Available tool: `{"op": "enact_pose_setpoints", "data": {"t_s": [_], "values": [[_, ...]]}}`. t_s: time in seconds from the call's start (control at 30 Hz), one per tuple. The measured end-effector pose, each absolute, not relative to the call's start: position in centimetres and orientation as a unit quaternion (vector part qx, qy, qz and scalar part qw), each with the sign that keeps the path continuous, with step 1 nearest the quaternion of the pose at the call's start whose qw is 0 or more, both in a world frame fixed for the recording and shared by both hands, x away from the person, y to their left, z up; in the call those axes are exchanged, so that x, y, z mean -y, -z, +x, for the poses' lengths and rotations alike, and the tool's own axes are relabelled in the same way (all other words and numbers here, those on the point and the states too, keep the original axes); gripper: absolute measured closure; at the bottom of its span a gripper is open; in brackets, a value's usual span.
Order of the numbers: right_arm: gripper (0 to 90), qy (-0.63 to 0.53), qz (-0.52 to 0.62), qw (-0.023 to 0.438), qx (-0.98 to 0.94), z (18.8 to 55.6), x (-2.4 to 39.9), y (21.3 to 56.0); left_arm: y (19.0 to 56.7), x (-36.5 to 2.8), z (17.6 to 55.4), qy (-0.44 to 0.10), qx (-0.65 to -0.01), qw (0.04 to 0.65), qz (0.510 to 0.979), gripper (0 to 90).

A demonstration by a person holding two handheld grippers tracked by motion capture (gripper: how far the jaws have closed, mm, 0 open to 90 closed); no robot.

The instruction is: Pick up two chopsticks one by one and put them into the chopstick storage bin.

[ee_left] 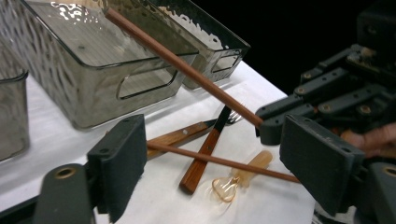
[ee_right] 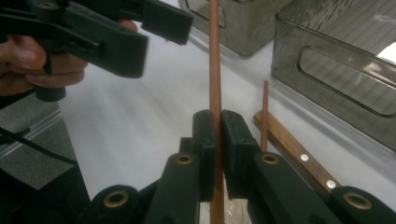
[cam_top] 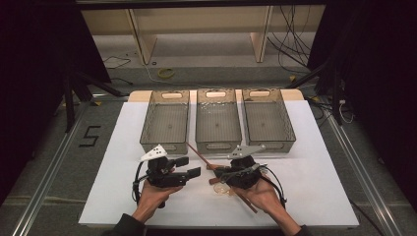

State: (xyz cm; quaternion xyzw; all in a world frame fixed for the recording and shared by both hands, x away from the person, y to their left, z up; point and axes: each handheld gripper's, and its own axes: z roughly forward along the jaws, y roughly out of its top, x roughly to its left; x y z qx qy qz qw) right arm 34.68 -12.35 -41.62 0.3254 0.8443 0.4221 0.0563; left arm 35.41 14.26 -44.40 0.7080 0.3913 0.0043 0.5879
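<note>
Surface (cam_top: 305, 162): white, three bins behind | right gripper (ee_right: 218, 135): clenched on chopstick (ee_right: 214, 56), lifting it for sorting | left gripper (ee_left: 210, 172): released, nothing between jaws

Reddish-brown chopstick (ee_right: 215, 60); second chopstick (ee_left: 219, 161), same brown. Fork (ee_left: 205, 147) with brown wooden handle, pale rivets. Clear amber spoon (ee_left: 243, 177). Smoky grey translucent bins (cam_top: 165, 120), rippled texture. White table cover (cam_top: 314, 191). Black grippers (ee_right: 215, 135).
</note>
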Motion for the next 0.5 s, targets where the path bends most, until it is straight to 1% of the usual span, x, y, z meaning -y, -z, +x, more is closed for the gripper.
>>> {"op": "enact_pose_setpoints", "data": {"t_s": [0.5], "values": [[85.3, -0.463, 0.305, 0.067, -0.83, 34.1, 11.7, 41.5, 43.6, -13.6, 36.6, 0.044, -0.421, 0.615, 0.665, 42.5]]}}
